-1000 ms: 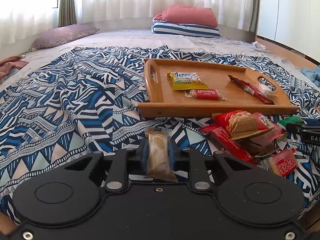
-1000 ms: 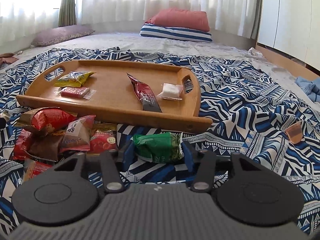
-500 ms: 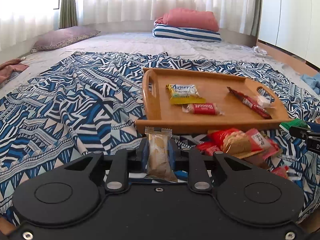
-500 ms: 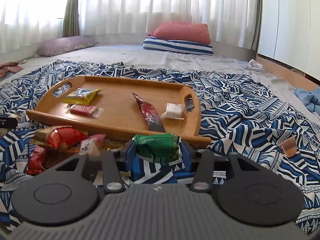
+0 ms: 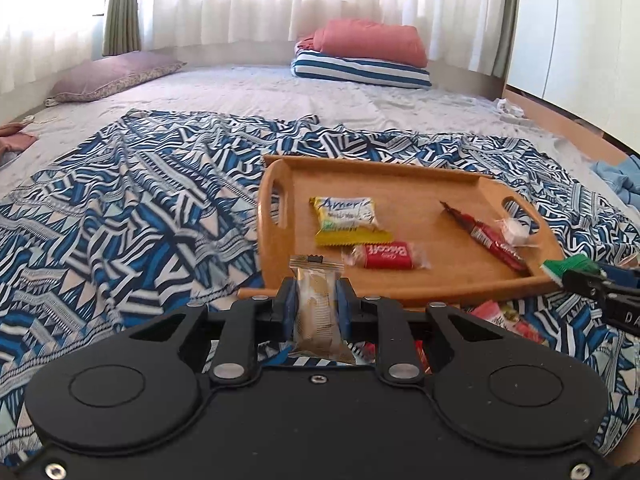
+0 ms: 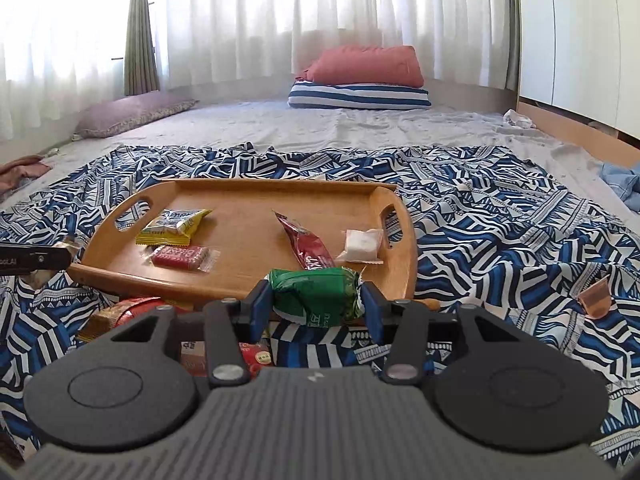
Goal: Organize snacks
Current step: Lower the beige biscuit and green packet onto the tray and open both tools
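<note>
Two tongs (image 5: 316,306) (image 6: 316,308) each gripping one snack, four snacks on one tray (image 5: 404,184)

**Colours across the bed**

I see a honey-brown wooden tray (image 6: 240,280) on a cloth (image 5: 140,220) patterned in blue, white and black zigzags. On the tray lie a yellow-and-white packet (image 5: 346,220), a red biscuit wrapper (image 5: 384,256) with white lettering, a dark red stick pack (image 6: 306,246) and a white sachet (image 6: 362,245). My black left gripper (image 5: 316,308) grips a tan, clear-wrapped bar (image 5: 318,308); my grey right gripper (image 6: 316,306) grips a green pack (image 6: 316,296). Beyond the tray a coral pillow (image 6: 368,66) tops a navy-and-white striped one (image 6: 360,96).
</note>
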